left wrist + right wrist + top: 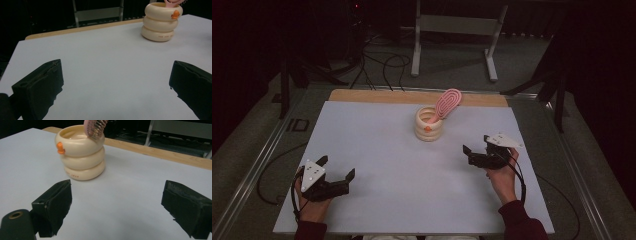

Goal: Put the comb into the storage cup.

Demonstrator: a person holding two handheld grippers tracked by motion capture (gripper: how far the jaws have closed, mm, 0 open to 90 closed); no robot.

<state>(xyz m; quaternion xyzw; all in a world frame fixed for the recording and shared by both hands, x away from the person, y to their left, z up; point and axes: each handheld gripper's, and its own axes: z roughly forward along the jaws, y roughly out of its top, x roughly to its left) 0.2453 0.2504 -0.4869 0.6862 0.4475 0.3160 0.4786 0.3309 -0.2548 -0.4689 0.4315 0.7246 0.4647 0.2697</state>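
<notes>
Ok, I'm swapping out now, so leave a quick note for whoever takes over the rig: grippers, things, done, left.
Left gripper: open, holding nothing, low over the near left of the white table.
Right gripper: open, holding nothing, near right, closer to the holder.
Cream ringed holder: upright at the far middle.
Pink brush: stands in the holder, leaning over its rim.
Done: brush sits in the holder.
Left: probably nothing, or lifting the brush out.

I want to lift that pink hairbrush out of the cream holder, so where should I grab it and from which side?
Grip the hairbrush by its wide oval head, which sticks up above the holder and leans toward the back right; its handle sits down inside. The right gripper, jaws open, is nearer. Come from above and the right, closing on the head's thin edges, probably easier than across its bristled face.
</notes>
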